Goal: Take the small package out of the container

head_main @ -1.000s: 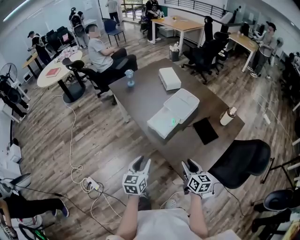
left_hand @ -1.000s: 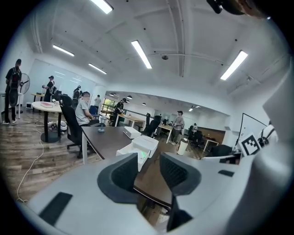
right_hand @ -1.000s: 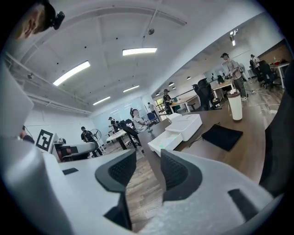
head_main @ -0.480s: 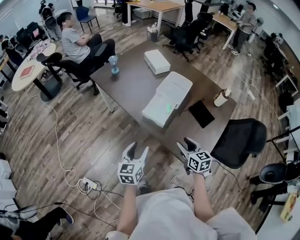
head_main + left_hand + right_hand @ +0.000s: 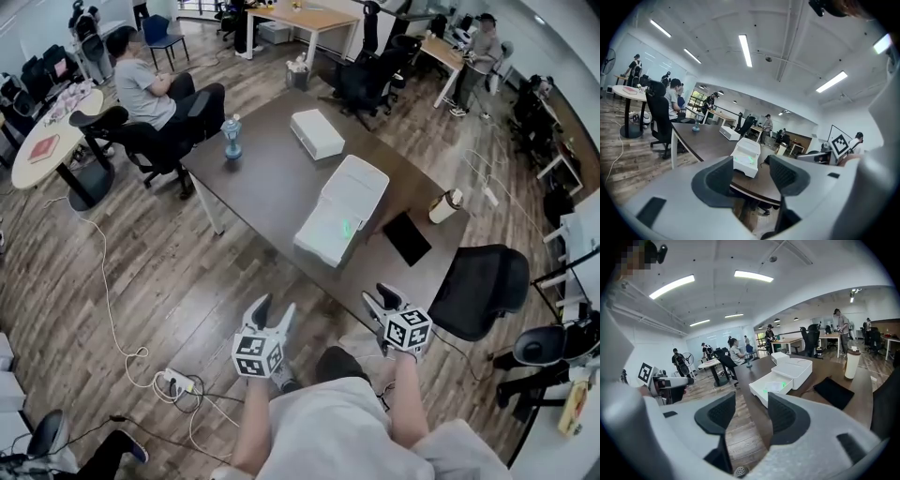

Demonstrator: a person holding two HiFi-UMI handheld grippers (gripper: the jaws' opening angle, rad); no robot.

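Small package (image 5: 345, 228), showing a green mark, lies inside the open white container (image 5: 314, 249) near the front edge of the dark table (image 5: 267, 183), seen from the head view. The container's lid (image 5: 357, 186) is folded back behind it. Farther along the table sit a closed white box (image 5: 317, 133) and a water bottle (image 5: 232, 137); a black pad (image 5: 408, 237) and a cup (image 5: 443, 206) lie to the container's right. The left gripper (image 5: 275, 310) and the right gripper (image 5: 379, 299) hang side by side over the wooden floor (image 5: 141, 272), short of the table and well apart from the container. A black office chair (image 5: 480, 289) stands just right of the right gripper.

In the left gripper view, the two jaws stand wide apart, having just been opening, with nothing between them. The container shows in the gap beyond them, far off on the table, with the small package's green glow in its tray.

In the right gripper view, the jaws are likewise parted and have just been opening, and they grip nothing. The container sits beyond the right jaw, tray toward the camera, with the small package in it. The left gripper shows at the left edge.
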